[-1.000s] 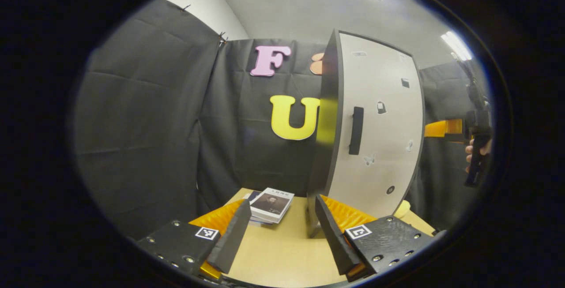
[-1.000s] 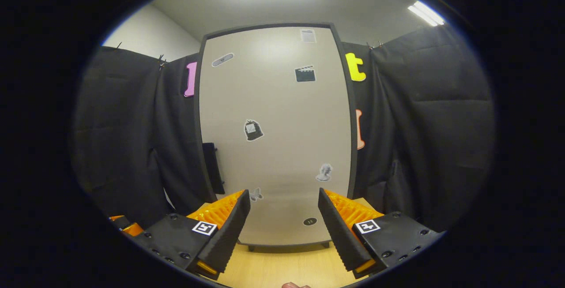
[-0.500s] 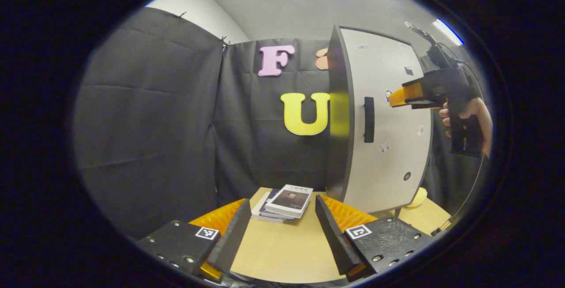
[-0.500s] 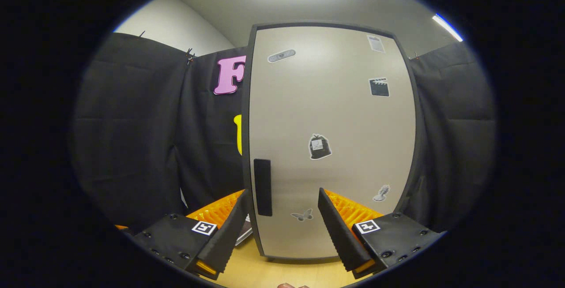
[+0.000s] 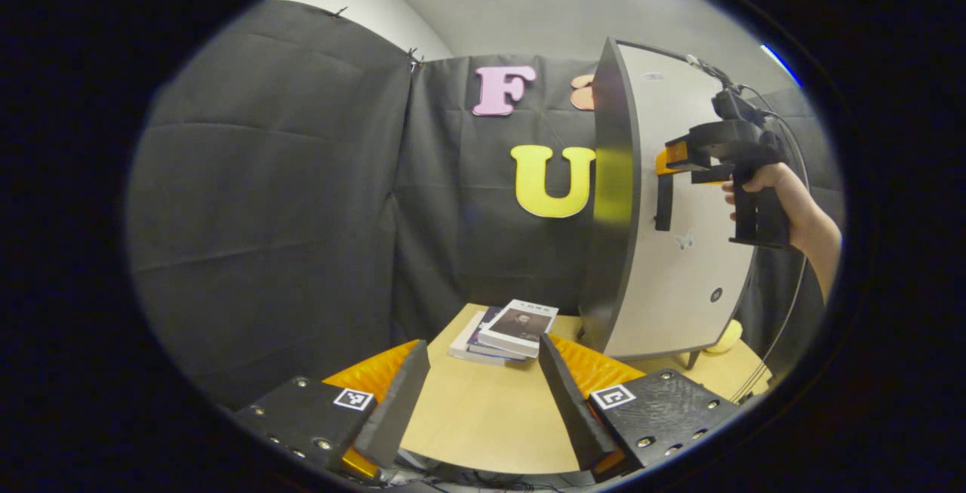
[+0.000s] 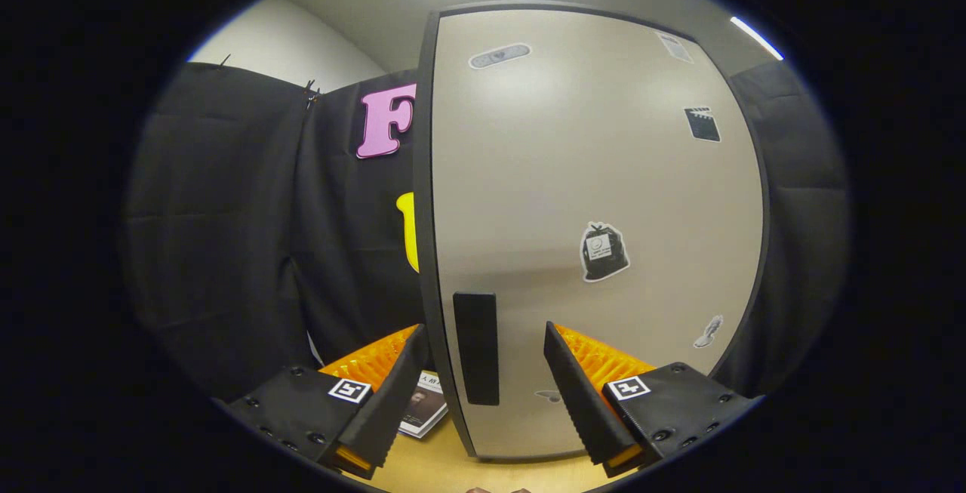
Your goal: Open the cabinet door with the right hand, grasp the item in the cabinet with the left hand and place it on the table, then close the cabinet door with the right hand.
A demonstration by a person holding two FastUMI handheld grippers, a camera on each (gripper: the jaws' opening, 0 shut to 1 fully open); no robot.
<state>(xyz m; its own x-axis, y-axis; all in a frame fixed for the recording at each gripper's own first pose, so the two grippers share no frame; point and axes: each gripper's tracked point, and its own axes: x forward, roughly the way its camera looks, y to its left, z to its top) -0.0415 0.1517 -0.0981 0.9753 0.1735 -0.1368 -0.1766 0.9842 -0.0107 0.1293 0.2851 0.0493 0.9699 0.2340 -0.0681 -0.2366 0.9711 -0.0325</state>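
The cabinet [image 5: 679,266] stands on the table with its beige door [image 6: 589,176] shut, so its inside is hidden. A black vertical handle [image 6: 477,347] sits at the door's left edge. In the right gripper view my right gripper [image 6: 483,395] is open, and the handle shows in the gap between its fingers, close in front. From the left gripper view, a hand holds that right gripper [image 5: 668,164] level against the handle [image 5: 664,202]. My left gripper [image 5: 483,395] is open and empty, low over the table's near edge, well apart from the cabinet.
A small stack of books [image 5: 506,323] lies on the wooden table [image 5: 483,425] left of the cabinet, also visible as books [image 6: 423,410] past my right gripper's left finger. A yellow object [image 5: 728,338] peeks out at the cabinet's right foot. A cable hangs below the hand.
The right gripper has swung left and moved in to the door handle, which now sits between its fingers. The left gripper has drawn back, so the cabinet sits farther right in its view.
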